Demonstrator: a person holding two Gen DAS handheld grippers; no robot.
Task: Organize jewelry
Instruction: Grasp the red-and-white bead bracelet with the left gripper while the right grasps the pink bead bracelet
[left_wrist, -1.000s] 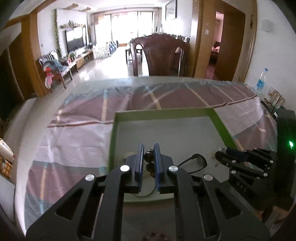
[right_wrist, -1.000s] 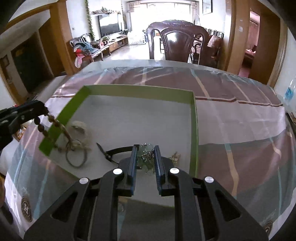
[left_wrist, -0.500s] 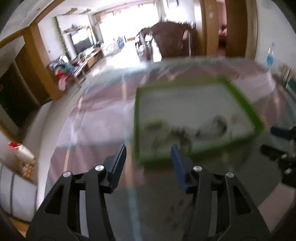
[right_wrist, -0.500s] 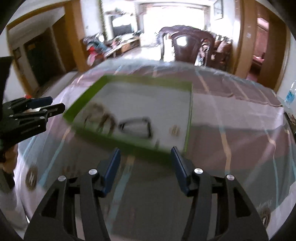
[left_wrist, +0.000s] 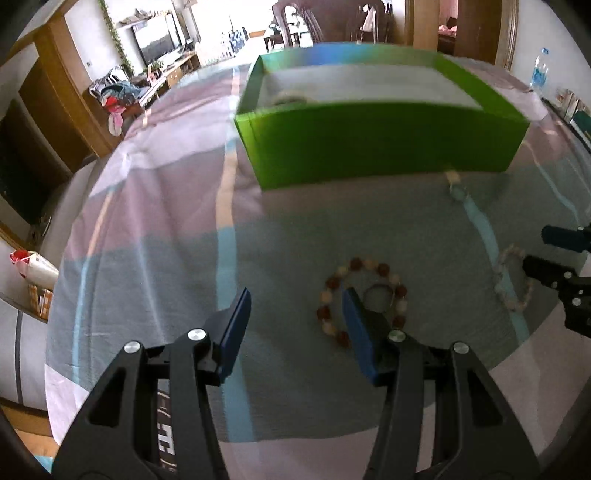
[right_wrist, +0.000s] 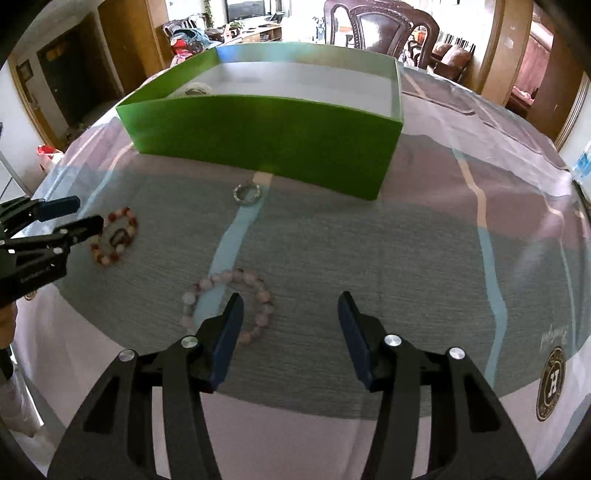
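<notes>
A green box (left_wrist: 384, 140) (right_wrist: 266, 144) stands on the cloth-covered table; a pale item lies inside at its left. My left gripper (left_wrist: 295, 325) is open and empty, low over the cloth; its right finger overlaps a red-and-white bead bracelet (left_wrist: 364, 301) (right_wrist: 114, 242) with a small ring (left_wrist: 378, 295) inside it. My right gripper (right_wrist: 290, 332) is open and empty; its left finger sits by a pale pink bead bracelet (right_wrist: 229, 306) (left_wrist: 513, 280). A small silver ring (right_wrist: 246, 193) lies in front of the box.
A striped grey, purple and blue tablecloth (right_wrist: 406, 258) covers the table. A water bottle (left_wrist: 538, 72) stands at the far right edge. A dark wooden chair (right_wrist: 380, 26) stands behind the table. A round logo (right_wrist: 552, 384) marks the cloth at the right.
Both grippers let go of the jewelry held over the box, opened, and pulled back and down to the cloth in front of the box, near the bracelets.
</notes>
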